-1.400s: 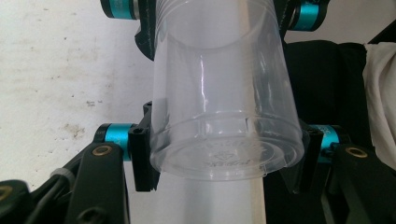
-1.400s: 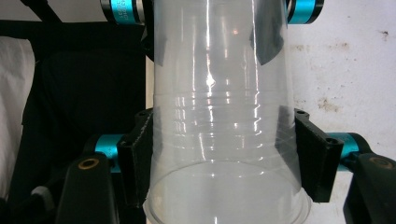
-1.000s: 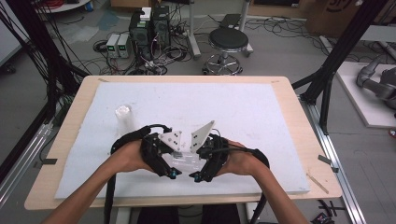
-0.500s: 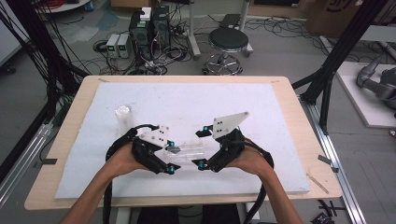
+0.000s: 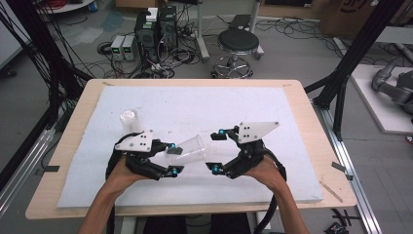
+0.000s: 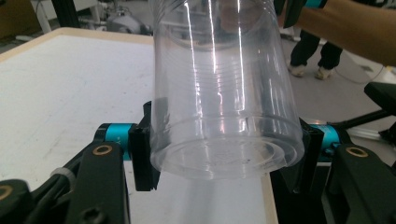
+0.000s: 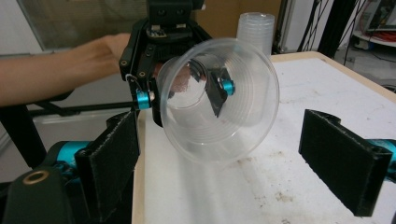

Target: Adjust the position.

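Note:
A clear plastic cup (image 5: 192, 148) lies on its side in the air between the two grippers, just above the white mat. My left gripper (image 5: 174, 157) is shut on the cup's base, and its black pads (image 6: 142, 161) press both sides of the cup (image 6: 224, 116). The right gripper (image 5: 216, 151) faces it from the right with its jaws wide open. In the right gripper view the cup's open mouth (image 7: 219, 102) points at the camera, just ahead of the right gripper (image 7: 229, 158). Neither of its pads (image 7: 343, 163) touches the rim.
A stack of clear cups (image 5: 129, 119) stands upright on the mat behind the left hand, and it is also in the right gripper view (image 7: 254, 28). The white foam mat (image 5: 204, 105) covers most of the wooden table (image 5: 319, 141). A stool and cabling lie beyond the far edge.
The two grippers were close together at the table's middle and have drawn apart. The left one went left and lower with the cup, the right one went right.

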Action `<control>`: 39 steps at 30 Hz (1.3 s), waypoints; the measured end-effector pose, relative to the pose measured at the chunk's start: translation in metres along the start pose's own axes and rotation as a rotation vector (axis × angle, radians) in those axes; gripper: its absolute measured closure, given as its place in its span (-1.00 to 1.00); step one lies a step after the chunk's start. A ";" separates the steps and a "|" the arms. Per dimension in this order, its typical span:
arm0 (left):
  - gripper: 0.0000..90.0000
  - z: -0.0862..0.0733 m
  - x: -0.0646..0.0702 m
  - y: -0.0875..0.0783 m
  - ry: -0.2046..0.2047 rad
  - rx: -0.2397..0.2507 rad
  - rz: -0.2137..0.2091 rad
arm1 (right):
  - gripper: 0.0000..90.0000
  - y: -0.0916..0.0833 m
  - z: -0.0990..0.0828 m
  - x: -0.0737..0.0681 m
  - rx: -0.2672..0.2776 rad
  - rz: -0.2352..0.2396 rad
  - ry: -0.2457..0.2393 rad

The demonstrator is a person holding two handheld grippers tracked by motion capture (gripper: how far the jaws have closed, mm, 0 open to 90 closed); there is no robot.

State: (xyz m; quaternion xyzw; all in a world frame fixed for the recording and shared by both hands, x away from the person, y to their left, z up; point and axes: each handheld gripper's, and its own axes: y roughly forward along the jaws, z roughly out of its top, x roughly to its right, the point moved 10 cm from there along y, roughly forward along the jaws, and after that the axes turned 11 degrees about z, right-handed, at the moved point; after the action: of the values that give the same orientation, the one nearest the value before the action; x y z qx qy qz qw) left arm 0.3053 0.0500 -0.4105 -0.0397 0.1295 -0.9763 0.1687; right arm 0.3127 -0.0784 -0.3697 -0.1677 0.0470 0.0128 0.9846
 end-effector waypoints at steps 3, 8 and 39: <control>-0.08 0.000 0.001 0.000 -0.017 0.035 -0.007 | -0.72 0.002 -0.004 0.000 0.021 0.011 0.017; -0.08 0.006 0.006 0.004 -0.016 0.085 -0.038 | -0.72 0.005 -0.005 0.000 0.067 0.022 0.024; -0.08 0.013 0.020 0.019 0.020 0.118 -0.084 | -0.39 0.031 0.006 -0.008 0.141 0.156 0.004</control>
State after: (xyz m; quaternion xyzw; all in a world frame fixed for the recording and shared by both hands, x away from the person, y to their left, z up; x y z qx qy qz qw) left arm 0.2939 0.0230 -0.4020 -0.0255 0.0717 -0.9888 0.1286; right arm 0.3037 -0.0468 -0.3732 -0.0939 0.0627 0.0859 0.9899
